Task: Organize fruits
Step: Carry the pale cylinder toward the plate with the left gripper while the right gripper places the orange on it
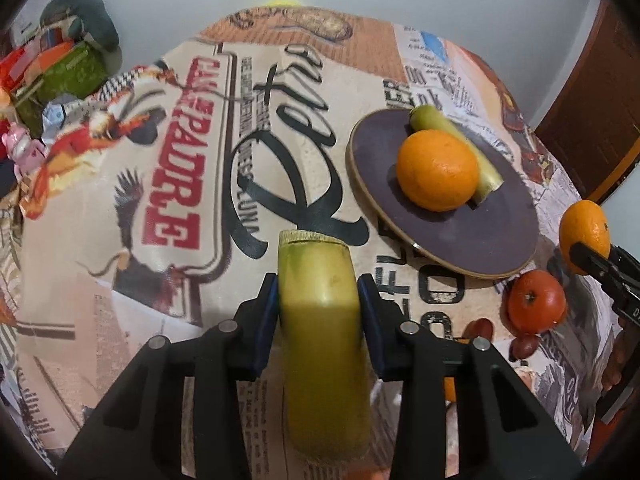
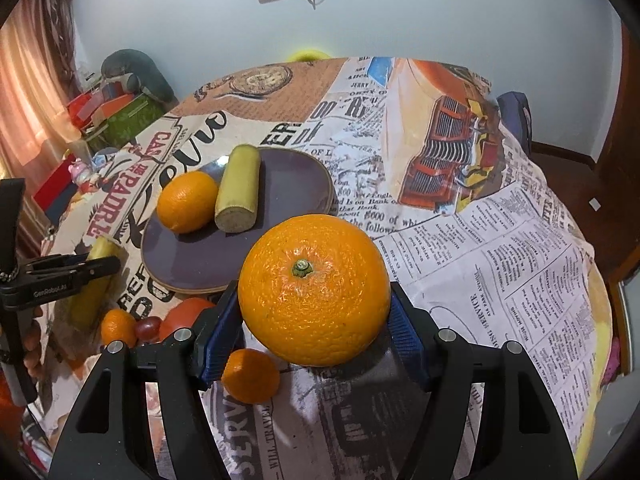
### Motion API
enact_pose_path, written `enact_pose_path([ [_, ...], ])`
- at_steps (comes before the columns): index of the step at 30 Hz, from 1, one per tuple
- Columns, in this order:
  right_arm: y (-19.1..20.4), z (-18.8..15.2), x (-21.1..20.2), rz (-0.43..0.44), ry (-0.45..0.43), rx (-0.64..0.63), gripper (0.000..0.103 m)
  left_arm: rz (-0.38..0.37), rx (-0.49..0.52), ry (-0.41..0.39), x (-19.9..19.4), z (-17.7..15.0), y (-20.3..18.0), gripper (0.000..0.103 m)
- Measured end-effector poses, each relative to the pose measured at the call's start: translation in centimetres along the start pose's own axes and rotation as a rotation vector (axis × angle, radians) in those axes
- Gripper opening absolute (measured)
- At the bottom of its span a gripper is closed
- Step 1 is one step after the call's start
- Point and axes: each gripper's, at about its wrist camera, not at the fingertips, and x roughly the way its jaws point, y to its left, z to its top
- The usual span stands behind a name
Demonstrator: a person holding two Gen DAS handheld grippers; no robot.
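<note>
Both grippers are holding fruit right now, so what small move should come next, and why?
Probably carry the right gripper forward and left to set its orange on the bare near part of the purple plate. The plate already holds an orange and a green stalk piece, and this orange hangs closest to it.

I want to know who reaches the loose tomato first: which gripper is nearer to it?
Right, as far as I can judge. The right gripper, holding an orange, hangs just beside the tomato; the left gripper, around a green stalk piece, sits farther off.
</note>
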Motion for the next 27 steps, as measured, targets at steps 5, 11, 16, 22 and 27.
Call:
enact_pose_path([
  [5,0.3,0.8,-1.2,-0.005,-0.031,-0.002,0.066,-0.021,0.028,-0.079,-3.2,0.6,-1.1,0.037],
  [11,0.9,2.3,-3.1,-0.008,-0.097,-0.012,0.066,-0.055,0.065,-0.165,-6.2,1.7,-2.7,0.036],
  [16,1.1,3.2,-3.5,-0.011,-0.122,-0.015,0.066,-0.088,0.071,-0.201,-7.1,2.8,-3.7,0.036],
  [22,1.2,3.7,-2.4,-0.013,-0.112,-0.020,0.066,-0.127,0.064,-0.203,-6.8,3.7,-4.4,0.036],
  [27,1.1,3.9,-1.3,-0.005,-0.097,-0.018,0.066,-0.150,0.056,-0.199,-6.1,4.2,-4.8,0.036],
])
